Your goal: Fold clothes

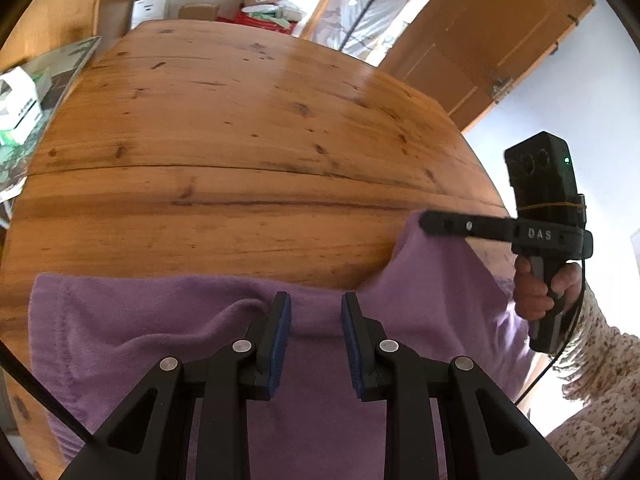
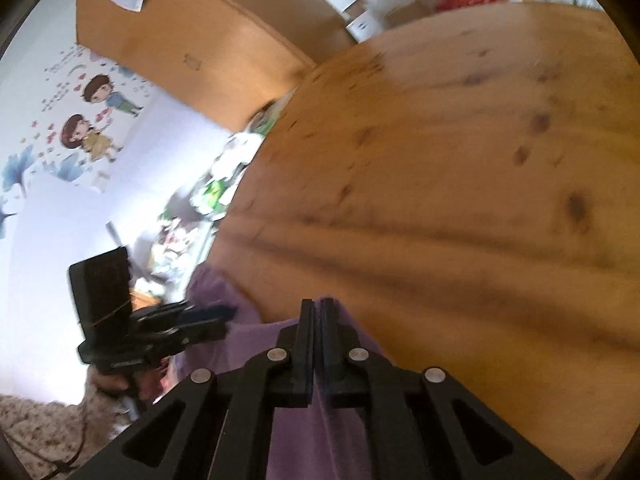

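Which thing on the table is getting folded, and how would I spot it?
Find the big round wooden table. At its near edge lies a soft purple cloth, partly hanging over the side. It is the only purple thing there, and the right hand-held gripper is pinching one corner up while the left hand-held gripper hangs open over it.

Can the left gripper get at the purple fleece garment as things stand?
Probably yes: the left gripper is open over the purple fleece garment, with nothing between; the right gripper holds another corner.
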The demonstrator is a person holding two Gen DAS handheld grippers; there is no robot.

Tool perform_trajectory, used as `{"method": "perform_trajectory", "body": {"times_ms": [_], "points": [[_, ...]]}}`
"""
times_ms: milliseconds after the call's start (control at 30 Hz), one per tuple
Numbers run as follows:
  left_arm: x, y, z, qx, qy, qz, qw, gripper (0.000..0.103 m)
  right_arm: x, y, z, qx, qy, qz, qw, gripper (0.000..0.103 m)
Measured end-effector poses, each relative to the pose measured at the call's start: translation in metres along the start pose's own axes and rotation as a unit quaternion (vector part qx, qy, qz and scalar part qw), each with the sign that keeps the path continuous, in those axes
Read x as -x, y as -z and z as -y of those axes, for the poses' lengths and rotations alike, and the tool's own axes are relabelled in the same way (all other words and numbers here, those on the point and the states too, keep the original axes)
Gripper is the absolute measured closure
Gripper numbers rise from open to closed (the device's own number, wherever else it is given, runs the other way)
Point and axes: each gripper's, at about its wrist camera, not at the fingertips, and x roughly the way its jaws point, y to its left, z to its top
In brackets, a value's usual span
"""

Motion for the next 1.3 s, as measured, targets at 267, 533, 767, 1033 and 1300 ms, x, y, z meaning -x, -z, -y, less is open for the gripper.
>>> {"method": "perform_trajectory", "body": {"times_ms": [267, 533, 767, 1033, 1300], "points": [[0.01, 0.009, -0.029, 0.04, -0.034, 0.014, 0.9985, 0.076, -0.014, -0.005, 0.012, 0.019, 0.023, -0.021, 0.999, 0.1], [0.023, 0.024, -0.044, 0.067, -0.041, 0.03, 0.9965, 0.076, 0.007, -0.009, 0.021, 0.022, 0.077, -0.003, 0.997, 0.096], [0.03, 0.026, -0.047, 0.063, -0.062, 0.027, 0.9957, 0.076, 0.049, 0.012, 0.02, 0.056, 0.088, 0.011, 0.995, 0.096], [0.046, 0.017, -0.023, 0.033, -0.049, 0.064, 0.9962, 0.076, 0.068, 0.049, 0.017, 0.098, 0.113, -0.011, 0.989, 0.093], [0.012, 0.009, 0.017, -0.004, 0.003, 0.044, 0.999, 0.076, 0.08, 0.083, 0.013, 0.135, 0.132, -0.035, 0.981, 0.087]]}}
